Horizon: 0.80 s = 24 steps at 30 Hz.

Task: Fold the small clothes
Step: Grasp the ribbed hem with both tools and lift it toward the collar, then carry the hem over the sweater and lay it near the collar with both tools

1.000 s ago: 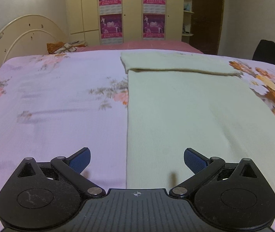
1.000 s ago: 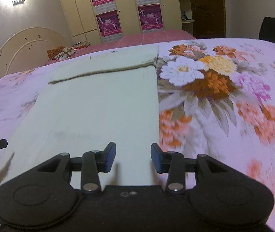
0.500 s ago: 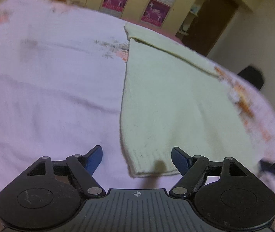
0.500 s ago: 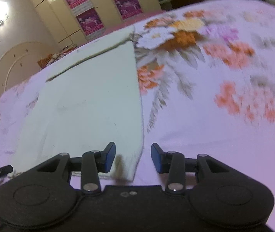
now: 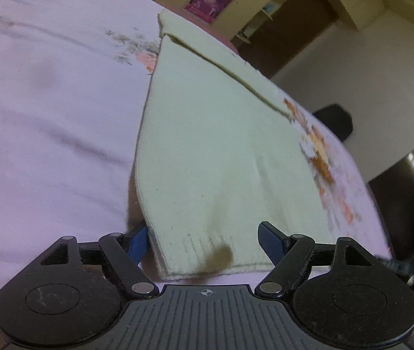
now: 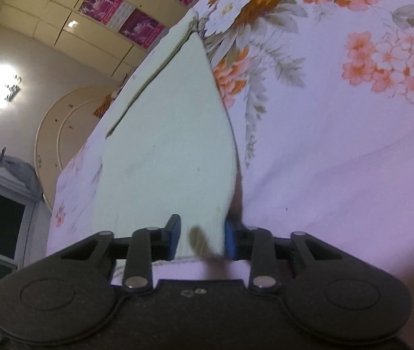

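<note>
A cream knit garment [image 5: 221,151] lies flat on the floral bedsheet, folded into a long strip with a flap across its far end. My left gripper [image 5: 204,239] is open and straddles the near left corner of the ribbed hem; the left finger [image 5: 138,243] sits under or beside the garment's edge. In the right wrist view the same garment [image 6: 174,134] reaches my right gripper [image 6: 202,240], which is open with its blue pads either side of the near right corner of the hem.
The pink floral bedsheet [image 5: 46,122] spreads all round, with large orange flowers [image 6: 265,8] to the right. A wardrobe with purple posters [image 5: 207,0] and a curved headboard [image 6: 61,134] stand beyond. The other gripper [image 5: 410,265] shows at the right edge.
Both grippers have tilted down and moved in to the garment's near hem. Each now straddles a near corner; one second ago they hovered further back over the cloth.
</note>
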Available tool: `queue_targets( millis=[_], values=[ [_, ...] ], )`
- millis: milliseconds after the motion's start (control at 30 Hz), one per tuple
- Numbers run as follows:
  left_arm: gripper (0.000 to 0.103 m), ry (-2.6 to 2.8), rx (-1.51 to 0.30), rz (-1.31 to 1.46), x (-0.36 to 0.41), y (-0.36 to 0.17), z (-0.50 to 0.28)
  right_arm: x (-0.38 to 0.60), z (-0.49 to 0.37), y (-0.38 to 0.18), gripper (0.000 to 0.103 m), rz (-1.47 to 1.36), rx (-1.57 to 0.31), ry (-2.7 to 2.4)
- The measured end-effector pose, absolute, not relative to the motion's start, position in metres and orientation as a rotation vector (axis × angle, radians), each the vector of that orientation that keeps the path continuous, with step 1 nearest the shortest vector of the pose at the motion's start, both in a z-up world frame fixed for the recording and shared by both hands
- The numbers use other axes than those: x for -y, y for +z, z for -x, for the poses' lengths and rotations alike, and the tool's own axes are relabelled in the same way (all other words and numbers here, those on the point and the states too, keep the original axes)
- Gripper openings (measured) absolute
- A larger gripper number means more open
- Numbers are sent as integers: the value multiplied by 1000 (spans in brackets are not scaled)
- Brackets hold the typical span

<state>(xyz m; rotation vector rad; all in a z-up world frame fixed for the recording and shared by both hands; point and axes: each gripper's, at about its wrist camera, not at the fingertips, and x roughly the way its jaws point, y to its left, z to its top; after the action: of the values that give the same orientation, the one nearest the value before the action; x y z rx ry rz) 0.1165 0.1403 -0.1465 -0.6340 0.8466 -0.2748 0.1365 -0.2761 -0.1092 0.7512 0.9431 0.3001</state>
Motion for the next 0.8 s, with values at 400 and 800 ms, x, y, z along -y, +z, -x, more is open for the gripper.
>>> queue_targets(
  millis=[400, 800],
  values=[
    [5, -128, -825, 601, -140, -144, -116, 272, -146, -106, 6, -703, -934, 287],
    [4, -84, -786, 708, -155, -151, -98, 278, -136, -99, 5, -622, -895, 290]
  ],
)
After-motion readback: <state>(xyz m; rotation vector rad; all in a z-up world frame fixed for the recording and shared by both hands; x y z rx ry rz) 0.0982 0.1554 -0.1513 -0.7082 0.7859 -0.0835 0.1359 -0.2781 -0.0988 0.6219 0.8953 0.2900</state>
